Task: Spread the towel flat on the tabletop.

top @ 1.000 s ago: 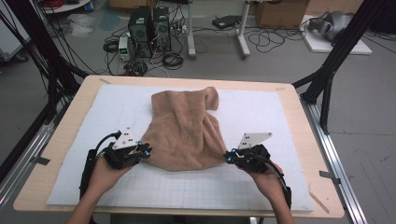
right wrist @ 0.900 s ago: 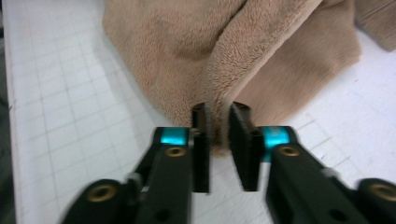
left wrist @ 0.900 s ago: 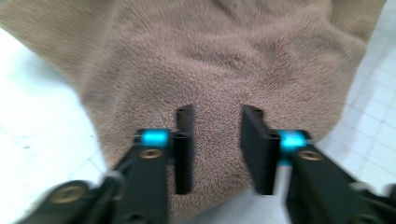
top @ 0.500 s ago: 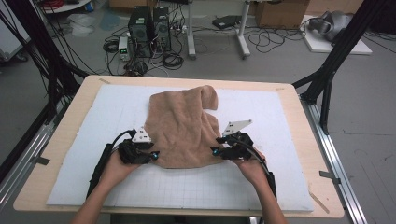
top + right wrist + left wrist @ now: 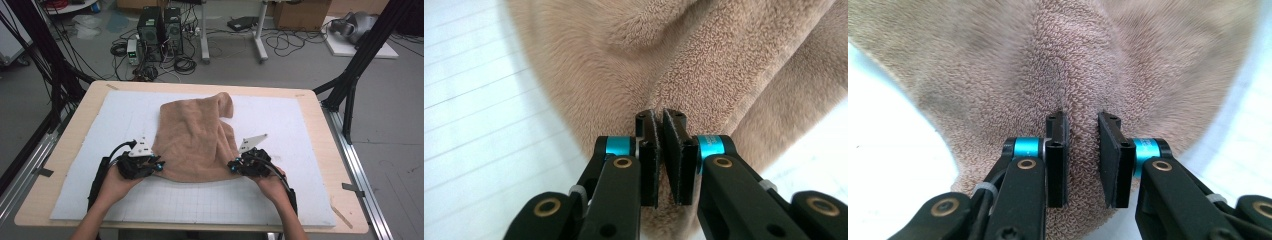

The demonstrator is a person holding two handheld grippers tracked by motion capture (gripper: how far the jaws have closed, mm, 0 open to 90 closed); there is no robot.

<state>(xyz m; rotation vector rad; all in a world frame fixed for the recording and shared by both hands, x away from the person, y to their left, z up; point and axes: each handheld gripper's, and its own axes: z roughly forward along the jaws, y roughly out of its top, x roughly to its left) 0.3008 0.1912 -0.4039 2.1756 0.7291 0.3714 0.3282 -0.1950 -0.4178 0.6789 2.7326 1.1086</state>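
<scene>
One tan towel (image 5: pixel 195 137) is seen, its near edge hidden under both grippers: the right gripper (image 5: pixel 663 152) is pinched shut on it, while the left gripper (image 5: pixel 1082 155), just closing, is parted around a fold.

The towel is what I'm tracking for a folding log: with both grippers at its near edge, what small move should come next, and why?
Probably close the left gripper: its fingers stand apart over the towel, while the right gripper already pinches a fold.

Both hands reach in from the bottom. The left tongs (image 5: pixel 159 165) have just been closing, jaws a little apart. The right tongs (image 5: pixel 231 165) are squeezed almost together.
</scene>
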